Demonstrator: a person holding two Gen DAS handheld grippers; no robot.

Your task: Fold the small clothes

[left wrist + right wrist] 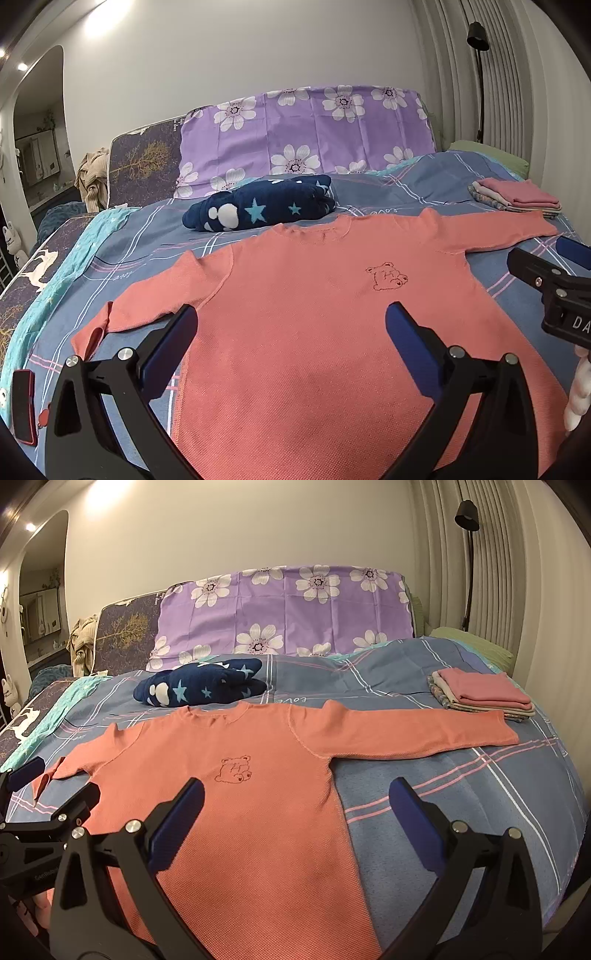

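Note:
A salmon-pink long-sleeved shirt (314, 295) (236, 782) with a small bear outline on the chest lies flat, front up, on the blue plaid bedspread (461, 805). Both sleeves are spread out; the left cuff is folded over. My left gripper (291, 328) hovers open above the shirt's lower body, nothing between its fingers. My right gripper (295, 805) is open too, above the shirt's right hem edge, empty. Each gripper shows at the side of the other's view, the right one (546, 269) and the left one (44, 790).
A rolled navy star-print garment (258, 206) (199, 685) lies beyond the collar. A stack of folded clothes (517, 199) (480, 694), pink on top, sits at the right. Purple flowered pillow (284, 613) at the head. A red phone-like object (24, 410) lies at the left edge.

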